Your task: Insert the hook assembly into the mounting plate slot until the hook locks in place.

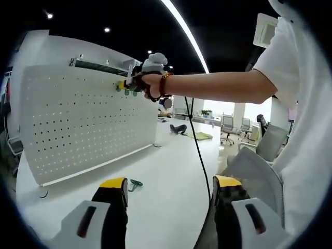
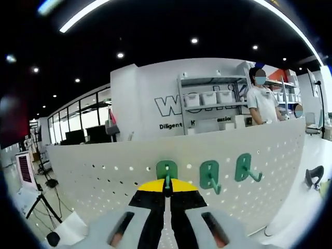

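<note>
Right tool is closed on a green hook, jaws pinched together on its prong, the hook's back plate sitting against the upper row of the white pegboard. We cannot tell from here whether its tabs are in the holes or only resting on the face. Two more green hooks hang just beside it to the right, apparently seated already. In the left gripper view the right hand reaches to the board's top edge; a further green hook lies on the worktop in front of the board's foot. Left tool hangs open and empty above the worktop, well apart from the board. For the step in hand, we judge: keep the hook square to the board, tabs lined up with a hole pair, press in, then draw downward until it catches. Skewing the grip would likely cock the plate and jam one tab. We would let go only once the hook sits flush like its neighbours.
</note>
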Tool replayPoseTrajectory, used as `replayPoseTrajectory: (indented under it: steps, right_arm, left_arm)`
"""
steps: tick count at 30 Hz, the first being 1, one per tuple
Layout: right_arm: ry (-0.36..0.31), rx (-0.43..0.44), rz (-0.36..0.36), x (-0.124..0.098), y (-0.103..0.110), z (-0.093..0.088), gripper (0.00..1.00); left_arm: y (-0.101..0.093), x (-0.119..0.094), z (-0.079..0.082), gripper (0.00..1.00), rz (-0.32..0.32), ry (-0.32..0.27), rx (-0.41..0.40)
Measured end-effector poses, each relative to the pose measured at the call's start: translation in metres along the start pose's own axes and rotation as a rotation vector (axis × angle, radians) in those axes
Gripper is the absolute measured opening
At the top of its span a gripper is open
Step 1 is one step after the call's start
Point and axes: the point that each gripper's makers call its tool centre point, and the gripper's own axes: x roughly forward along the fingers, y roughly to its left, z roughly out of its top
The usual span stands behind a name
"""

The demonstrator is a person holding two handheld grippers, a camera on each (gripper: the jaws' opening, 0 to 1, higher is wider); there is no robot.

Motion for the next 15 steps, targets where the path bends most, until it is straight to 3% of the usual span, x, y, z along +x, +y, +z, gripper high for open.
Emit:
replayPoseTrajectory:
  steps: [10, 15]
  right_arm:
    - [0.014, -0.043, -0.017, 0.0035, -0.0008, -0.0046, 0.01]
    - [0.011, -0.05, -0.024, 0.0046, -0.0008, -0.0058, 0.01]
  left_arm:
    - [0.0024, 0.0015, -0.0016, 0.69, 0.015, -0.007, -0.021]
    - [0.0005, 0.0045, -0.0088, 0.69, 0.01, 0.025, -0.007]
